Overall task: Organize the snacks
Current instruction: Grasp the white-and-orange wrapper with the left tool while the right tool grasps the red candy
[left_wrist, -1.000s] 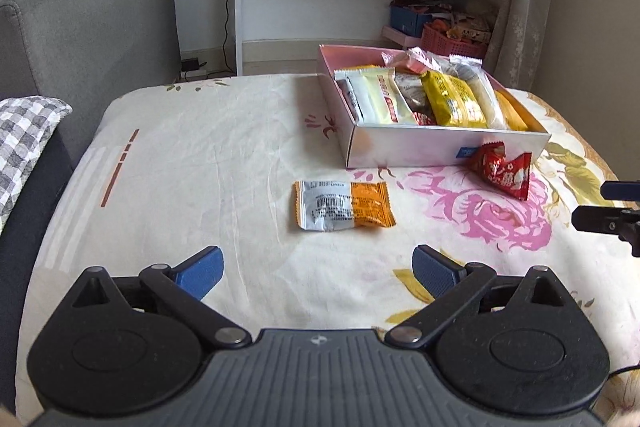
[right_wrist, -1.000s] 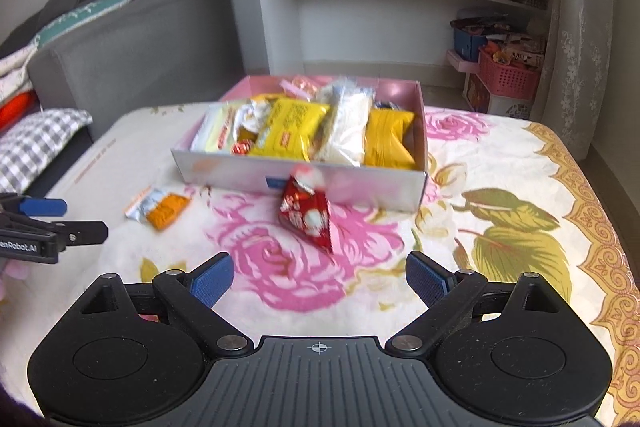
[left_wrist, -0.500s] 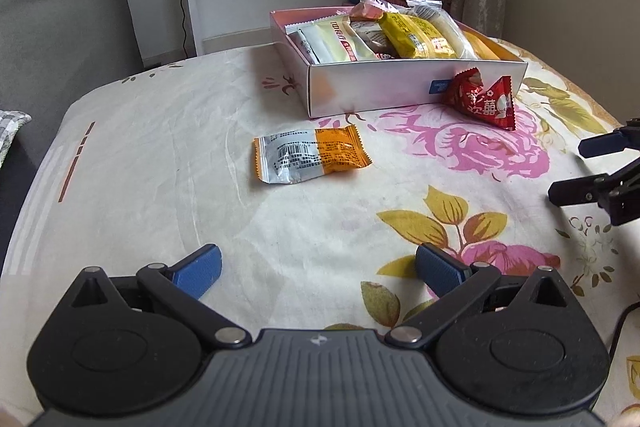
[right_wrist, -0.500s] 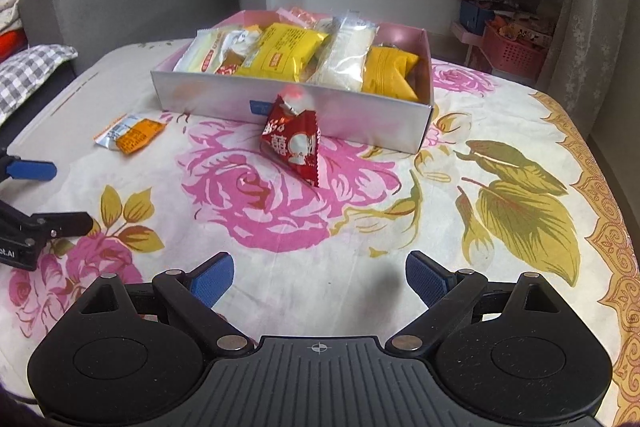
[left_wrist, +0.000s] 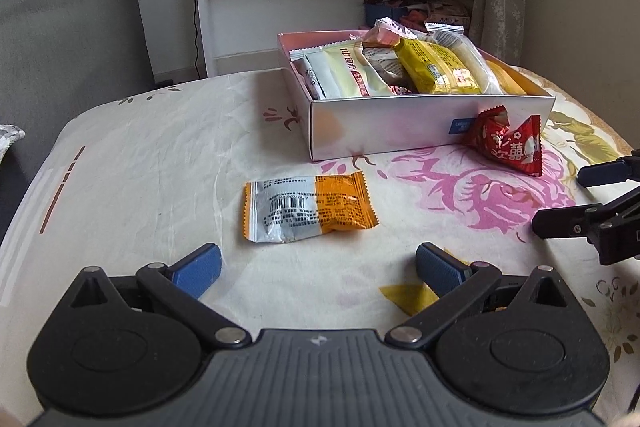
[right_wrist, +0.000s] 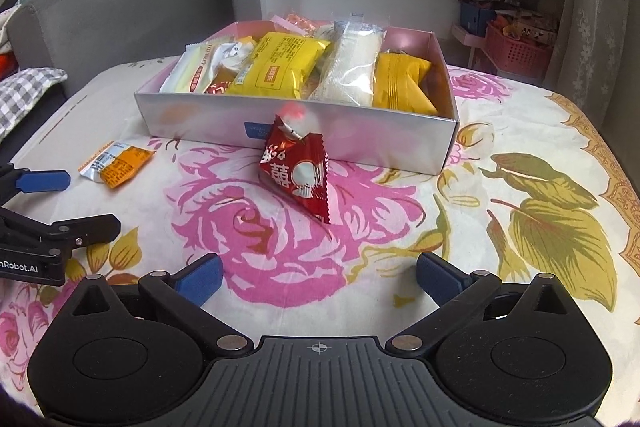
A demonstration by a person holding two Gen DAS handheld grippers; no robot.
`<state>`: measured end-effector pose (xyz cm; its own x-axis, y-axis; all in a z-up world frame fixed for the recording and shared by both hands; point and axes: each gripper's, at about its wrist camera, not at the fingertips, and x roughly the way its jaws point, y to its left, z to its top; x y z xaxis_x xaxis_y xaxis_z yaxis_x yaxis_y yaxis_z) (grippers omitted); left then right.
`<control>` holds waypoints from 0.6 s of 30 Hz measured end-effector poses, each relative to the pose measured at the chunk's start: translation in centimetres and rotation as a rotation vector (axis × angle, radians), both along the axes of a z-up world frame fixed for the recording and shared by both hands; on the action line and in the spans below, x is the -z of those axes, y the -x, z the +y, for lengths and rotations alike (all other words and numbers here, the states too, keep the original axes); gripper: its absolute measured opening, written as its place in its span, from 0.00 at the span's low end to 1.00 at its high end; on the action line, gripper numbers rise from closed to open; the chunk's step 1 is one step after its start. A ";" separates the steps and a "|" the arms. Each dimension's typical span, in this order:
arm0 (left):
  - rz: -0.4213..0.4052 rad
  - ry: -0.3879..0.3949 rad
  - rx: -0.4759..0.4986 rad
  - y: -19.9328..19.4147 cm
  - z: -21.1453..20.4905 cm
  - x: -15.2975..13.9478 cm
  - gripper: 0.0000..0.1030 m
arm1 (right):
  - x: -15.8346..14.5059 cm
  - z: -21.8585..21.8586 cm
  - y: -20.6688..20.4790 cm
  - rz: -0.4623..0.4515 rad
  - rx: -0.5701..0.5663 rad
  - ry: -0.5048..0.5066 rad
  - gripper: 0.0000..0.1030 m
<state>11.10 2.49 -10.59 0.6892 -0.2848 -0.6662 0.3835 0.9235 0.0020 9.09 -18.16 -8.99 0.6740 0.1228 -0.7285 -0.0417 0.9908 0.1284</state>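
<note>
Your left gripper (left_wrist: pixel 318 267) hangs low over the floral tablecloth (left_wrist: pixel 140 163) with its 2 blue-padded fingers (left_wrist: pixel 200 265) spread wide and nothing between them. Just ahead of it lies the orange-and-silver snack packet (left_wrist: pixel 308 207), flat on the cloth with its barcode side up, in line with the gap between the fingers but not touching either. Your right gripper (right_wrist: pixel 318 273) is likewise wide open and empty, hovering over the big pink rose print. In front of it the red candy packet (right_wrist: pixel 298 173) sits on the cloth, its top corner leaning against the front wall of the white snack box (right_wrist: pixel 192 119). The box stands further back on the table, packed with snacks side by side: a pale green-and-white packet (right_wrist: pixel 188 75) at the left end, a yellow packet (right_wrist: pixel 280 65), a clear pack of white pieces (right_wrist: pixel 354 67), and an orange-yellow packet (right_wrist: pixel 400 85) at the right end. From the left wrist view your right gripper shows at the right edge, near the red packet; from the right wrist view the left gripper shows at the left edge, just beside the orange packet.
</note>
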 end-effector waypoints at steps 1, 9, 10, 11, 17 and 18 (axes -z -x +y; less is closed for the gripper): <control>-0.002 0.001 -0.003 -0.2 -0.1 0.0 1.00 | 0.0 0.0 -0.2 -0.004 0.003 0.000 1.00; -0.011 0.005 -0.027 -1.5 -0.6 0.1 1.00 | 0.2 0.5 -2.0 -0.023 0.027 0.000 1.00; -0.012 0.006 -0.030 -1.7 -0.7 0.1 1.00 | 0.2 0.5 -2.2 -0.025 0.029 0.000 1.00; -0.013 0.006 -0.033 -1.8 -0.7 0.1 1.00 | 0.2 0.6 -2.4 -0.027 0.032 0.000 1.00; -0.023 0.010 -0.048 -2.4 -1.1 0.2 1.00 | 0.3 1.0 -3.5 -0.036 0.042 0.001 1.00; -0.023 0.011 -0.050 -2.5 -1.1 0.2 1.00 | 0.3 1.1 -3.6 -0.036 0.044 0.002 1.00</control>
<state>13.60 1.36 -10.76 0.7181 -0.2570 -0.6468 0.3370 0.9415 0.0001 12.67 -17.10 -9.24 0.7047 0.0912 -0.7036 -0.0025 0.9920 0.1261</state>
